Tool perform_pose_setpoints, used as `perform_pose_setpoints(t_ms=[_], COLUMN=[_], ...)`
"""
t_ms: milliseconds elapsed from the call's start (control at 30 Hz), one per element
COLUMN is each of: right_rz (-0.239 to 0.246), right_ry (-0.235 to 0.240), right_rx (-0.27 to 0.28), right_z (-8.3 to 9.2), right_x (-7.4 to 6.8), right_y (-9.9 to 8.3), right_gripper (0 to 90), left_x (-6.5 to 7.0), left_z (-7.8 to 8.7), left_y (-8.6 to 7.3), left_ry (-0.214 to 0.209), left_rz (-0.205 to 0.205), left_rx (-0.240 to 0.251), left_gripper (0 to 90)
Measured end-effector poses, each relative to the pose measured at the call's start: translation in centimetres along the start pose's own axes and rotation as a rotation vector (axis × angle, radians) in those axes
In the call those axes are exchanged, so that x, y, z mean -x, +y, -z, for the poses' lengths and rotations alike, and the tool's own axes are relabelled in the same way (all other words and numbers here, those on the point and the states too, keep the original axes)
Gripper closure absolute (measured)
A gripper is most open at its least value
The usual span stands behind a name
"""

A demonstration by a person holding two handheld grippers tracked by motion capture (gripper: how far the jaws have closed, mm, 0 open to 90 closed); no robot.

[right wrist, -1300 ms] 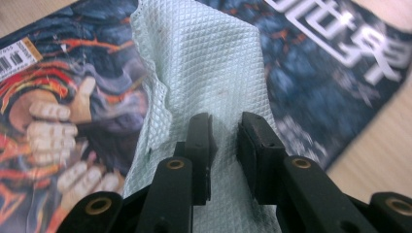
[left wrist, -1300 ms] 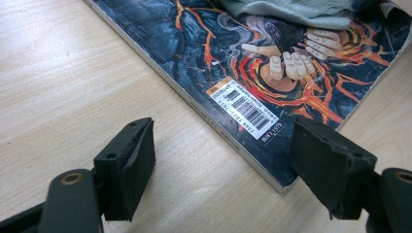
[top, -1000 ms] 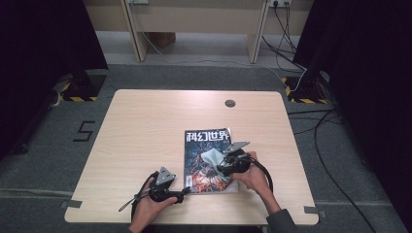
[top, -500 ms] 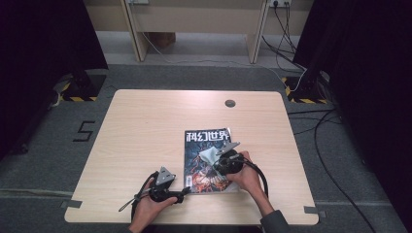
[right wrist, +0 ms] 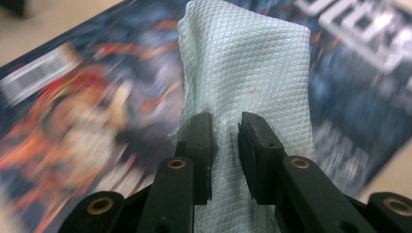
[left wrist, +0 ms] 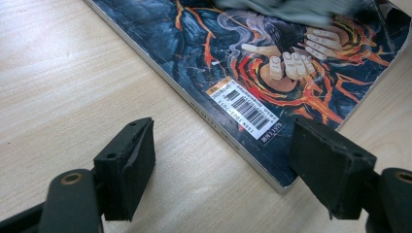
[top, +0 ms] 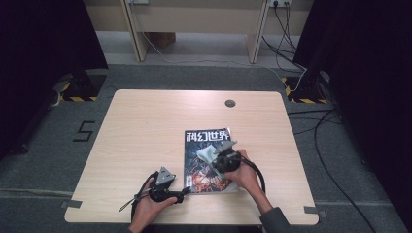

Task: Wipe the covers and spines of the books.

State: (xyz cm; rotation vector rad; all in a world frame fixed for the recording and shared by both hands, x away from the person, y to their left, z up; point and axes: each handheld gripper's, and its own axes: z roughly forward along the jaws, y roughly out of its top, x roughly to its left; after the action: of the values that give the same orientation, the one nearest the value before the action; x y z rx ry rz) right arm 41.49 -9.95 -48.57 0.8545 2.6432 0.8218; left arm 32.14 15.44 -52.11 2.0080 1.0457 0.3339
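My right gripper (right wrist: 226, 133) has just been closing, now pinching the pale wipe cloth (right wrist: 248, 68) on the magazine (top: 209, 160) cover, mid-bench. Left gripper (left wrist: 233, 165) gapes at its corner. Next: probably wipe across.

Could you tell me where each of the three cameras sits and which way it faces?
High view: above the person's table edge, looking forward and down at the table; forearms, both grippers.
Left gripper view: rides the left gripper, open, facing the magazine corner and barcode.
Right gripper view: rides the right gripper, jaws just closing, pinching a pale green cloth.
Shared: the magazine in all three.
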Motion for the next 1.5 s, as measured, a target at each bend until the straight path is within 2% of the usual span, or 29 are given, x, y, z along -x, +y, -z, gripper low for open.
perform_pose_setpoints(t_ms=[100, 200, 300, 400, 467, 567, 667, 833, 1000, 1200, 1233, 1300, 1400, 1500], right_rz=[-0.022, -0.023, -0.011, -0.024, -0.038, -0.081, -0.106, -0.093, -0.103, -0.105, -0.123, -0.123, -0.074, -0.022], right_ry=[0.037, 0.056, 0.042, 0.039, 0.007, -0.027, -0.049, -0.095, -0.111, -0.097, -0.081, -0.076, -0.06, -0.024], right_rx=[0.036, 0.032, 0.04, 0.029, 0.02, 0.004, -0.019, -0.081, -0.097, -0.091, -0.086, -0.088, -0.09, -0.079], right_z=[2.2, 3.7, 4.4, 4.2, 3.8, 2.9, 2.0, 0.2, -1.8, -4.1, -4.5, -5.1, -5.9, -6.4], right_x=[-1.3, -2.4, -3.1, -2.6, -1.7, 0.8, 2.6, 4.8, 6.5, 6.6, 6.4, 5.8, 4.4, 2.4], right_y=[-3.3, -5.1, -6.1, -5.8, -5.3, -4.1, -2.6, 0.4, 3.2, 6.2, 6.7, 7.7, 8.9, 9.6], right_gripper=[74.6, 74.1, 74.1, 74.3, 74.3, 74.3, 74.3, 73.0, 72.8, 72.6, 72.6, 72.7, 72.8, 72.9], left_x=[0.0, 0.0, 0.0, 0.0, 0.0, 0.0, 0.0, 0.0, 0.0, 0.0, 0.0, 0.0, 0.0, 0.0], left_z=[0.0, 0.0, 0.0, 0.0, 0.0, 0.0, 0.0, 0.0, 0.0, 0.0, 0.0, 0.0, 0.0, 0.0], left_y=[0.0, 0.0, 0.0, 0.0, 0.0, 0.0, 0.0, 0.0, 0.0, 0.0, 0.0, 0.0, 0.0, 0.0], left_ry=[0.0, 0.002, 0.002, 0.002, 0.002, 0.002, 0.002, 0.002, 0.002, 0.001, 0.001, 0.0, -0.001, -0.001], left_rz=[0.004, 0.004, 0.004, 0.004, 0.004, 0.001, 0.001, 0.002, 0.001, 0.001, 0.001, 0.0, 0.001, 0.001], left_rx=[0.003, 0.003, 0.003, 0.003, 0.003, 0.0, 0.0, 0.003, 0.003, 0.003, 0.003, 0.003, 0.003, 0.003], left_gripper=[24.1, 24.1, 24.1, 24.1, 24.1, 24.1, 24.1, 24.1, 24.1, 24.1, 24.1, 24.1, 24.2, 24.3])
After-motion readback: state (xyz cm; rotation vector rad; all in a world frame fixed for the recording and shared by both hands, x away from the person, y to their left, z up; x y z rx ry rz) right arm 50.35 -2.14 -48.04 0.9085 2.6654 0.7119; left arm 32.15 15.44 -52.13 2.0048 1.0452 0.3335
